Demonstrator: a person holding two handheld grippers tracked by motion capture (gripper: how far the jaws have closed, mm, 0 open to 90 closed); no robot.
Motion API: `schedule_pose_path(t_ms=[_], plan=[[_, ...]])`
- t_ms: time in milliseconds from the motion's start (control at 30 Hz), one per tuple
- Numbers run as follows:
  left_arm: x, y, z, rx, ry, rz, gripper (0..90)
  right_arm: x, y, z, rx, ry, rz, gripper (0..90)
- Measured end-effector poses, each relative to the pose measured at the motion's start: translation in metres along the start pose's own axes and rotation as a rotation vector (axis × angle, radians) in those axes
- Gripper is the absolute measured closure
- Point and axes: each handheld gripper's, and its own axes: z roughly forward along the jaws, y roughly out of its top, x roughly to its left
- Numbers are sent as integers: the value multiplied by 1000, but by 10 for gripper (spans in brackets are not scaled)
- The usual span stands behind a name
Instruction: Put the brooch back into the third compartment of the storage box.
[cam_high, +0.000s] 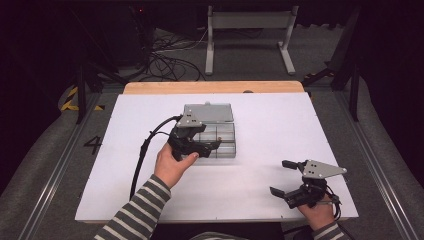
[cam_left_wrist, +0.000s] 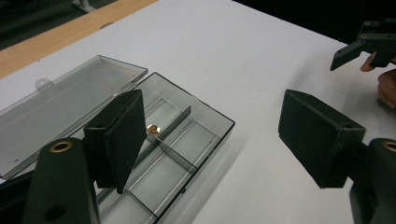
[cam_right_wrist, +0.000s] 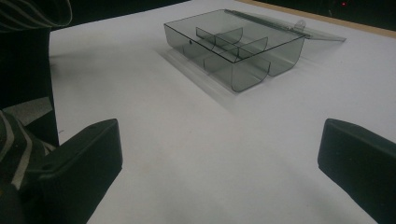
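A clear smoky plastic compartment box (cam_high: 225, 135) sits mid-table, its lid (cam_high: 210, 112) lying open flat behind it. In the left gripper view a small brass-coloured piece (cam_left_wrist: 152, 129) rests in one compartment of the box (cam_left_wrist: 212, 149), beside a divider. My left gripper (cam_high: 206, 141) hovers over the box's near left part, jaws wide open with nothing between them (cam_left_wrist: 219, 140). My right gripper (cam_high: 281, 177) stands open near the front right of the table, apart from the box (cam_right_wrist: 252, 70), nothing in its gap (cam_right_wrist: 219, 163).
The white tabletop (cam_high: 280, 125) ends in a wooden strip (cam_high: 215, 87) at the back. A metal stand (cam_high: 250, 22) and loose cables (cam_high: 170, 62) lie on the floor beyond. A striped sleeve (cam_right_wrist: 18, 144) crosses the left of the right gripper view.
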Motion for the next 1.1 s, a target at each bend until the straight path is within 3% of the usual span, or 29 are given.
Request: schedule_pose_path(t_ms=[200, 467, 700, 933, 1100], plan=[[1, -10, -18, -59, 32, 14, 222, 0, 0, 1, 2, 1, -3, 7], [5, -29, -38, -103, 34, -11, 212, 0, 0, 1, 4, 0, -2, 7], [7, -47, -57, -109, 84, 29, 201, 0, 0, 1, 6, 1, -1, 7], [13, -70, -77, -135, 96, -3, 201, 0, 0, 2, 11, 3, -2, 7], [15, -86, -87, -174, 79, -39, 195, 1, 0, 3, 13, 1, -2, 7]])
